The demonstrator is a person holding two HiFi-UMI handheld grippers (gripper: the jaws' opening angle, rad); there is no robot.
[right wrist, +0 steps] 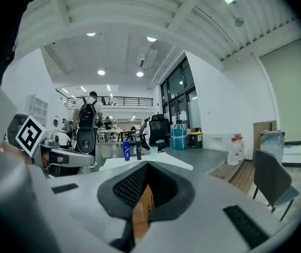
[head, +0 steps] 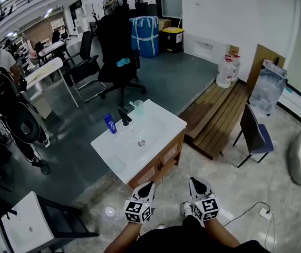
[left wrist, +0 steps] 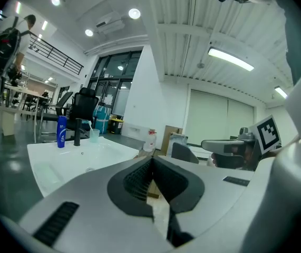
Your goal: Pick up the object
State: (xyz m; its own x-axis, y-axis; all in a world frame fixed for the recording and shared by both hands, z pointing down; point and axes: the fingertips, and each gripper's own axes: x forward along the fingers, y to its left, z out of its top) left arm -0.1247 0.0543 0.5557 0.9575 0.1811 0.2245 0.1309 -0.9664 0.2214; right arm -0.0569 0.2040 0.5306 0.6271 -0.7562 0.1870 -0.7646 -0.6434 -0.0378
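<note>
We get bright, even indoor light in all three views. It comes from overhead: a long white fluorescent tube [left wrist: 230, 59] and small round recessed spotlights [left wrist: 134, 13], both blown out to pure white. Shadows are soft and faint. The glossy white rectangular washbasin top [head: 139, 136] shows a mild sheen, no hard glare. Both gripper views have heavy fisheye bowing and black vignetted corners. The grey left gripper [left wrist: 151, 159] and grey right gripper [right wrist: 146, 165] sit close to the lens and look soft; we read the background as sharper. The head view bends straight lines toward its edges.
</note>
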